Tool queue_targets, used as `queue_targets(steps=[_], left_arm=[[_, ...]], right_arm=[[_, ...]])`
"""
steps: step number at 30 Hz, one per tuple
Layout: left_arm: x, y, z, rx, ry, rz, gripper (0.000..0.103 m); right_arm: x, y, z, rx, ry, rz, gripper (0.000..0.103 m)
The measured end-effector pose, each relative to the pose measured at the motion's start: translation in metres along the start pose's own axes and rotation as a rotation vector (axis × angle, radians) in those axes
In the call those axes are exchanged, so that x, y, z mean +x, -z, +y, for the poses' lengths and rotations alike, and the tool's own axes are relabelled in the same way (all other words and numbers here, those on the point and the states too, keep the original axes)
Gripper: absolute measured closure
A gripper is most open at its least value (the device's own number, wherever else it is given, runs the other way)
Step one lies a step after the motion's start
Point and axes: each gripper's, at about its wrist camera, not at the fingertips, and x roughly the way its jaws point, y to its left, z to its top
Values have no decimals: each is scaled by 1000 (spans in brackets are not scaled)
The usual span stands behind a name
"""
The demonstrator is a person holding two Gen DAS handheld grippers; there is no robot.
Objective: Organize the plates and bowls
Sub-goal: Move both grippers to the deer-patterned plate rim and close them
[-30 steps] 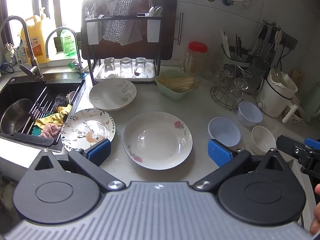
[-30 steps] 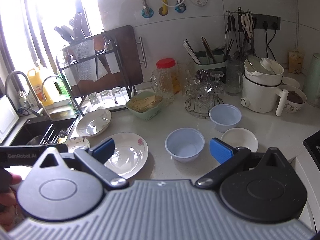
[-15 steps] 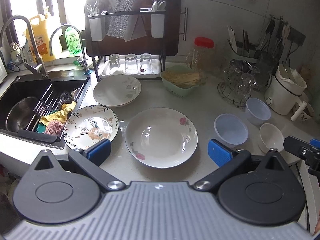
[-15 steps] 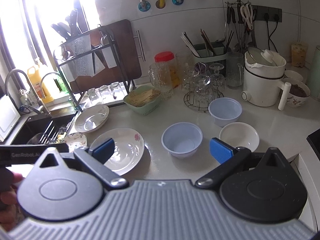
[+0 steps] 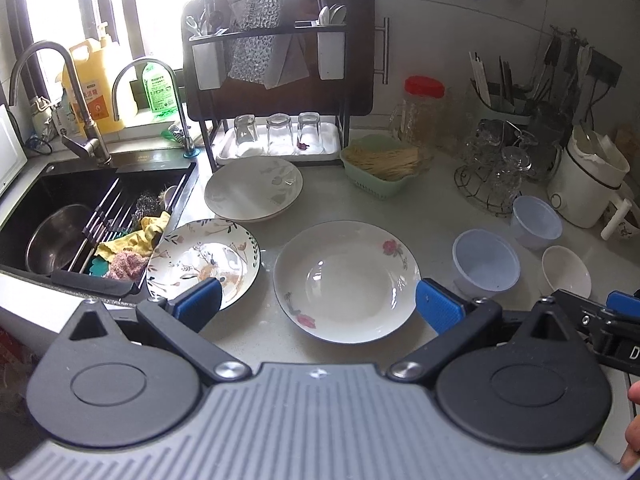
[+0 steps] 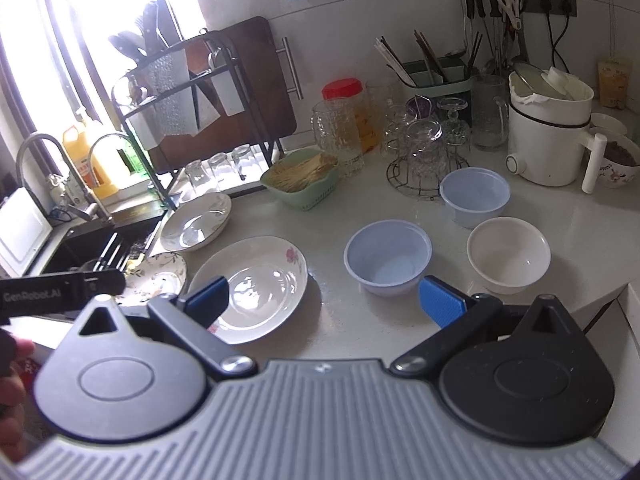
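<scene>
Three plates lie on the pale counter: a rose-patterned deep plate (image 5: 347,280) (image 6: 256,286) in the middle, a leaf-patterned plate (image 5: 200,260) (image 6: 160,276) by the sink, and a plain pale plate (image 5: 253,188) (image 6: 197,222) behind them. To the right stand a light blue bowl (image 5: 485,260) (image 6: 387,256), a second blue bowl (image 5: 536,222) (image 6: 475,198) and a white bowl (image 5: 566,270) (image 6: 508,254). My left gripper (image 5: 318,306) is open, held above the front rim of the rose plate. My right gripper (image 6: 324,300) is open in front of the nearer blue bowl. Neither holds anything.
A black sink (image 5: 64,204) with a steel bowl and cloths sits at left. A dark rack with upturned glasses (image 5: 280,136), a green basket (image 5: 380,168), a red-lidded jar (image 5: 424,116), a wire glass stand (image 5: 496,176) and a white cooker (image 5: 588,184) line the back.
Both grippers have drawn back and risen a little from the counter, so plates and bowls sit slightly farther off. Nothing was taken hold of; the dishes have not moved.
</scene>
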Motion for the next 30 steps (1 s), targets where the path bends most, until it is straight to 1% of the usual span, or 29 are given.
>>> queue_targets(steps=[3,6,9,13,14,16,18,21,25,28,30], left_arm=[[17,-10,14,12,34,4,0],[41,-25,30,23,77,30,0],[59,-47,46,79,120,35,0],[78,-75,73,150,175,5,0],[85,-81,81,156,184,8,0],[101,-89,99,139,201,25,0],[118,-98,116,129,233,52,0],[141,-106,141,136,246,54,0],[171,-110,172,162,255,82,0],[191,-112,194,191,301,106,0],[202,-111,205,219,317,119,0]], right_arm=[[8,0,12,6,31,-3,0],[20,1,26,29,58,-9,0],[36,2,43,90,92,-26,0],[57,-5,71,171,127,-40,0],[62,-8,79,181,132,-44,0],[71,-11,97,174,131,-43,0],[80,-14,115,152,157,-51,0],[93,-16,134,150,178,-62,0],[114,-16,154,194,197,-41,8],[127,-11,172,232,180,-40,9],[136,-7,183,240,164,-27,9]])
